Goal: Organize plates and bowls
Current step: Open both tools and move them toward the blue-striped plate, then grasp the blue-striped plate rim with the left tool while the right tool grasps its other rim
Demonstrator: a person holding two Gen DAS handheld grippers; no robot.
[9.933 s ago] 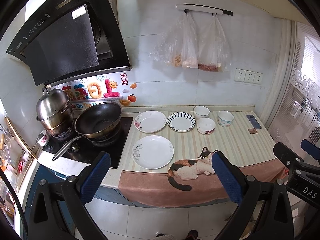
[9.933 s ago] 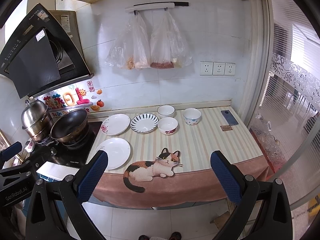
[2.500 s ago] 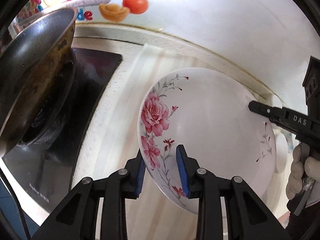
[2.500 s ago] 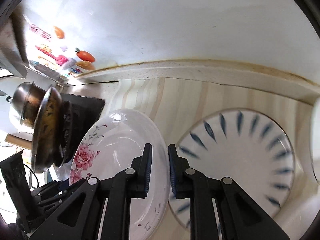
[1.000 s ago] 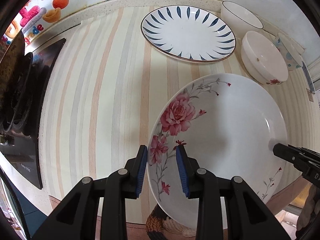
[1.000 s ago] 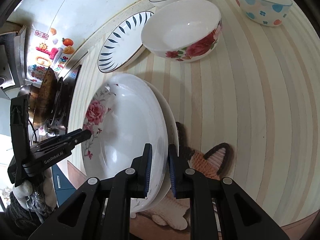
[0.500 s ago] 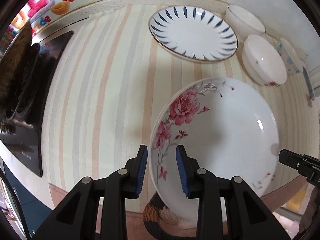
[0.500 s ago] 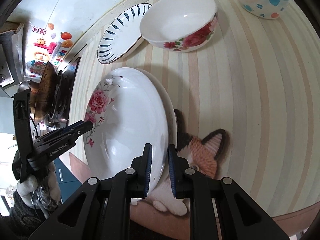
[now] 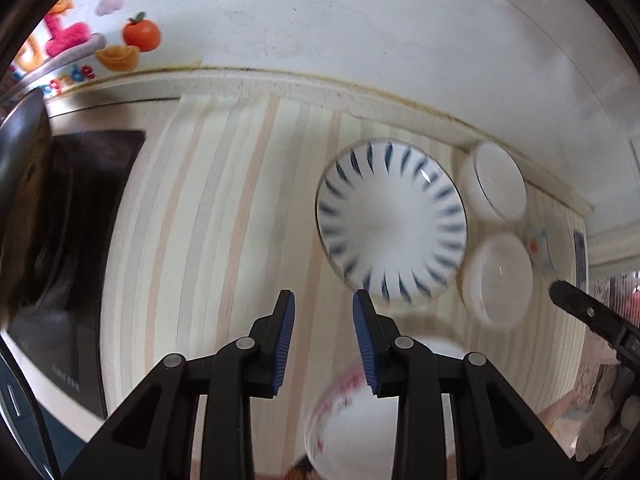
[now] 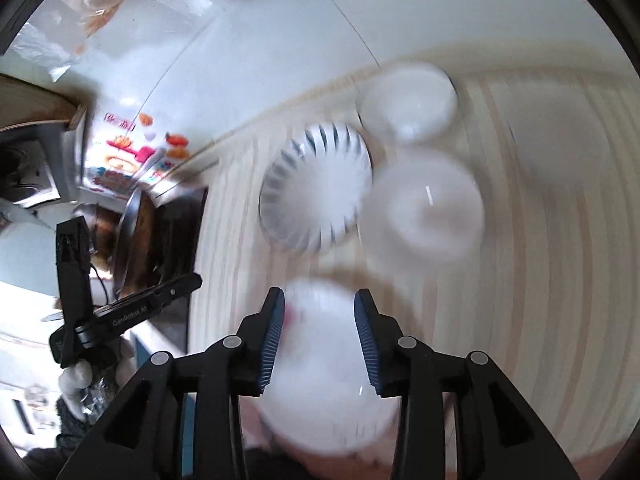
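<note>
Both my left gripper (image 9: 323,336) and right gripper (image 10: 318,338) are spread, empty. The blue-striped plate (image 9: 391,222) lies far right by the bowls: rigid, slippery, breakable, so I'd pinch its rim.

A white plate with blue radial strokes (image 9: 391,222) lies flat on the striped table, near the back wall. Just right of it sit two white bowls, one behind (image 9: 499,184) the other (image 9: 498,280). Nearer the front edge lies a white rose-patterned plate (image 9: 344,424), blurred.
</note>
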